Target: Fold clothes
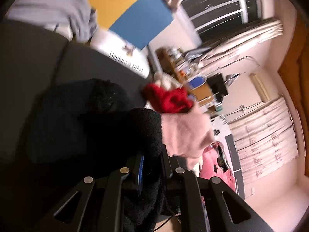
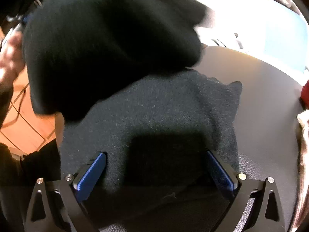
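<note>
Well, from the left wrist view, the left gripper (image 1: 152,166) has its jaws nearly together, pinched on a fold of the black garment (image 1: 92,119), which bunches over the dark tabletop (image 1: 34,58). Past it lies a heap of pink cloth (image 1: 185,133) with something red (image 1: 170,100) on top, and a pale grey garment (image 1: 58,13) sits at the far edge.

From the right wrist view, the right gripper (image 2: 154,170) stands with jaws wide apart just above the black garment (image 2: 154,112), nothing clamped between its blue pads (image 2: 90,174). One part lies flat on the tabletop (image 2: 266,106); another is lifted and draped over it.

It looks a thick, fuzzy knit: soft, floppy, not slippery. I'd take it at an edge or corner, where the layers are thin enough to pinch.
</note>
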Tool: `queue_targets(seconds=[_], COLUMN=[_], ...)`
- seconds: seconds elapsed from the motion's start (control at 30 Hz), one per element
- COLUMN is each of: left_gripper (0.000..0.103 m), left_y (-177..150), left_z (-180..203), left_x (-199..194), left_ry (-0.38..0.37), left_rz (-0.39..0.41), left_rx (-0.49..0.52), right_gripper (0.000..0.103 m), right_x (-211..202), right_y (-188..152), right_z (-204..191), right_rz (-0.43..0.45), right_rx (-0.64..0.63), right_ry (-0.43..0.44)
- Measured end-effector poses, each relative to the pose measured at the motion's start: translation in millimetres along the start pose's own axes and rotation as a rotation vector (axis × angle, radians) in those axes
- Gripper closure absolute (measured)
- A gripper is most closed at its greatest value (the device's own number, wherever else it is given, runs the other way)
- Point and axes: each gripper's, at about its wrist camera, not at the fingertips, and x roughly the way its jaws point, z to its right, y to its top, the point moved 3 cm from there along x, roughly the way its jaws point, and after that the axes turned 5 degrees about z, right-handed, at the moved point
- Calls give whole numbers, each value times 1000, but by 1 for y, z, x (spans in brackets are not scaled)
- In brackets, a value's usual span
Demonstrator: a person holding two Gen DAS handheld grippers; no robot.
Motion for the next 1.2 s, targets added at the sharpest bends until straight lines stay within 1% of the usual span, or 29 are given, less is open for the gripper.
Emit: queue_targets(seconds=[0.07, 0.17, 0.27, 0.3, 0.33, 0.37, 0.43, 0.47, 0.5, 0.53, 0.6, 0.63, 0.67, 0.73, 0.8, 0.87, 0.93, 0.97, 1.0, 1.07, 1.1, 1.2], left_gripper=[90, 90, 88, 87, 82, 81, 80, 78, 79, 78, 77, 75, 75, 75, 75, 75, 75, 75, 75, 75, 75, 75], left_y=[-8, -21, -36, -39, -42, -44, -47, -47, -46, -42, -30, -21, -12, 4, 12, 11, 0, -6, -12, -27, -33, -41], left_z=[-9, -27, -40, -37, -35, -30, -15, -6, 3, 10, 18, 16, 10, -8, -35, -68, -91, -102, -112, -122, -123, -114], left_x=[21, 44, 61, 62, 63, 61, 53, 48, 42, 33, 8, -5, -24, -55, -83, -109, -123, -129, -133, -127, -124, -111], left_ry=[34, 63, 72, 65, 58, 39, -31, -66, -83, -81, -149, -164, -148, -70, 19, 105, 148, 167, 176, 162, 155, 108], left_rz=[-18, -52, -125, -141, -157, -175, -215, -231, -237, -229, -192, -164, -119, -26, 51, 114, 143, 154, 158, 144, 138, 139], left_rx=[-18, -87, -192, -208, -224, -236, -254, -251, -234, -205, -168, -160, -137, -71, -42, -49, -45, -40, -34, 1, 23, 97], right_gripper=[0, 0, 0, 0, 0, 0, 0, 0, 0, 0, 0, 0, 0, 0, 0, 0, 0, 0, 0, 0, 0, 0], right_x=[-1, -2, -4, -5, -6, -7, -10, -12, -13, -12, -11, -15, -21, -36, -54, -75, -96, -105, -107, -101, -96, -70], right_y=[0, -2, -3, -4, -4, -5, -5, -6, -6, -5, -4, -7, -13, -26, -40, -45, -51, -51, -43, -29, -26, -11], right_z=[0, 2, 4, 5, 6, 8, 17, 21, 21, 18, 12, 12, 11, 9, 6, -9, -23, -33, -48, -75, -83, -96], right_rz=[6, 14, 23, 25, 28, 28, 29, 30, 32, 36, 37, 26, 20, 2, -25, -8, 8, 21, 38, 30, 16, 10], right_rx=[3, 9, 22, 26, 29, 30, 31, 32, 33, 35, 45, 53, 53, 65, 109, 143, 176, 187, 188, 184, 175, 172], right_ry=[4, 10, 19, 22, 25, 26, 27, 26, 23, 13, -20, -37, -55, -72, -69, -36, -4, 27, 86, 224, 252, 286])
